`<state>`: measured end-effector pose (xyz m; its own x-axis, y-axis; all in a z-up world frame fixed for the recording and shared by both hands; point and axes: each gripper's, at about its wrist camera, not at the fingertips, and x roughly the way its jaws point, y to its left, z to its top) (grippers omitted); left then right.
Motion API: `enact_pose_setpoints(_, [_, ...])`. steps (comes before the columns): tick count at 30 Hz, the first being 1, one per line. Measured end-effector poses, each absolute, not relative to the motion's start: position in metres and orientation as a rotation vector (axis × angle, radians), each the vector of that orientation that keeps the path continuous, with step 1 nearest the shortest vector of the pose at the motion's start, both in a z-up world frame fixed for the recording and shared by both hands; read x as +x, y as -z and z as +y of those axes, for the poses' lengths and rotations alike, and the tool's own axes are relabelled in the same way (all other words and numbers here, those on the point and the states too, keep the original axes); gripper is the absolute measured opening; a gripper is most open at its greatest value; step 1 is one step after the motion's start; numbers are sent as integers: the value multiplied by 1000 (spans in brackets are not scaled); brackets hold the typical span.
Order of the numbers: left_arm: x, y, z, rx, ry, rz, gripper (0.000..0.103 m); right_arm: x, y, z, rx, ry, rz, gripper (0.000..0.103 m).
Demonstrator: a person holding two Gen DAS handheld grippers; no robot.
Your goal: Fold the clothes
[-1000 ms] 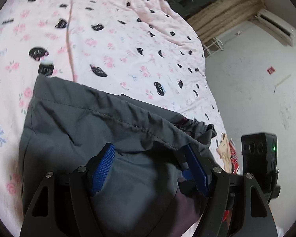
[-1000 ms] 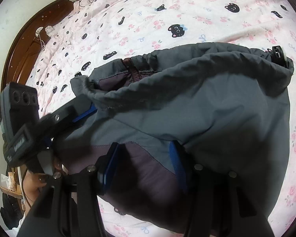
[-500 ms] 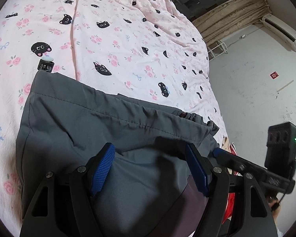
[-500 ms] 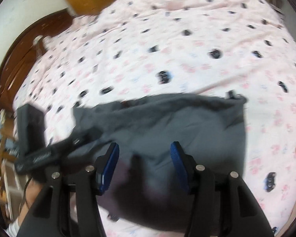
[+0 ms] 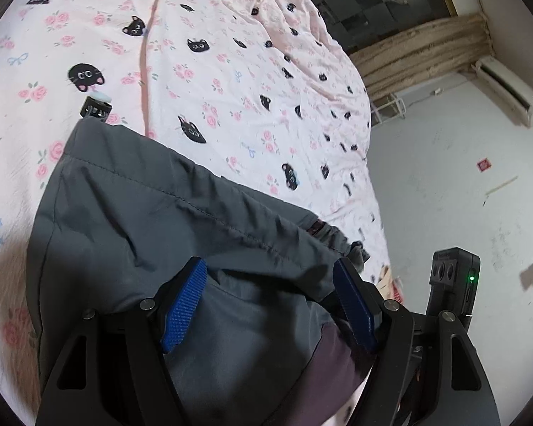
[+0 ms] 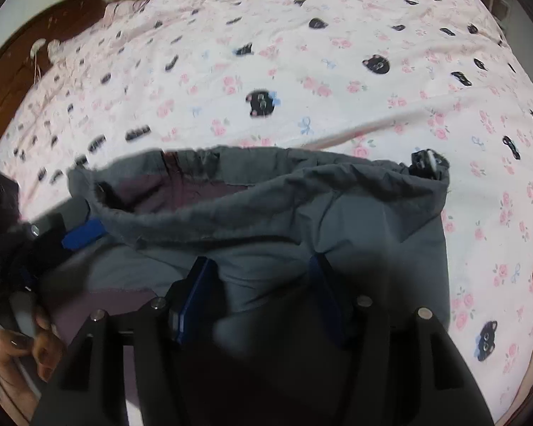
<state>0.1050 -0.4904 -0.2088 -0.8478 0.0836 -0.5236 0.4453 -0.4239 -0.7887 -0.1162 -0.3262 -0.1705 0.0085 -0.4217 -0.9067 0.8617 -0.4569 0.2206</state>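
- Two claws work over a grey garment (image 5: 152, 220) spread on a bed, on a pink bedsheet (image 5: 213, 71) printed with black cat faces, roses and blue bows.
- In the left wrist view, the left claw (image 5: 270, 305) stands with its jaws apart, blue fingers (image 5: 184, 305) on either side of a swell of grey cloth; the cloth lies between them, but whether the pads press on it cannot be told.
- In the right wrist view, the right claw (image 6: 259, 294) points steeply down at the garment, its jaws having just been opening; grey fabric lies between the dark blue pads, and a grip cannot be made out in the blurred, shadowed foreground.
- The garment's gathered, elastic-looking hem (image 6: 202, 227) runs across the middle of the right wrist view, opening onto a maroon lining (image 6: 195, 188).
- A black cord toggle (image 6: 426, 163) sits at the hem's far right corner, resting on the bedsheet; the same toggle (image 5: 96, 108) shows just beyond the garment's far corner in the left wrist view.
- The left claw's blue pad and black frame (image 6: 78, 234) also reach in from the left edge of the right wrist view, touching the hem's left end.
- A person's hand (image 6: 21, 348) grips that tool's handle at lower left.
- A dark wooden headboard (image 6: 25, 56) edges the bed's far side.
- Beyond the bed in the left wrist view are a white wall (image 5: 444, 184), an air conditioner (image 5: 508, 88) and a bunched tan curtain (image 5: 423, 53).
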Motion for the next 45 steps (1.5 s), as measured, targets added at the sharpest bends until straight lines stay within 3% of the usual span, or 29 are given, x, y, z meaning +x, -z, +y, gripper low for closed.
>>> enact_pose_setpoints(5, [122, 198, -490, 673, 2326, 1604, 69, -111, 138, -326, 1273, 1619, 423, 59])
enact_pose_setpoints(10, [136, 181, -477, 659, 2388, 1542, 69, -76, 121, -349, 1141, 1636, 545, 59])
enact_pose_setpoints(13, [138, 183, -475, 721, 2371, 1486, 69, -69, 127, -366, 1095, 1706, 626, 59])
enact_pose_setpoints(22, [141, 204, -476, 814, 2351, 1448, 69, -116, 173, -392, 1257, 1743, 592, 64])
enact_pose_setpoints(28, [145, 198, -474, 795, 2367, 1432, 69, -115, 159, -379, 1214, 1740, 535, 64])
enact_pose_setpoints(33, [145, 174, -459, 791, 2439, 1266, 69, -97, 129, -343, 1141, 1688, 463, 64])
enact_pose_setpoints(45, [136, 159, -415, 927, 2510, 926, 69, -42, 125, -258, 954, 1706, 650, 64])
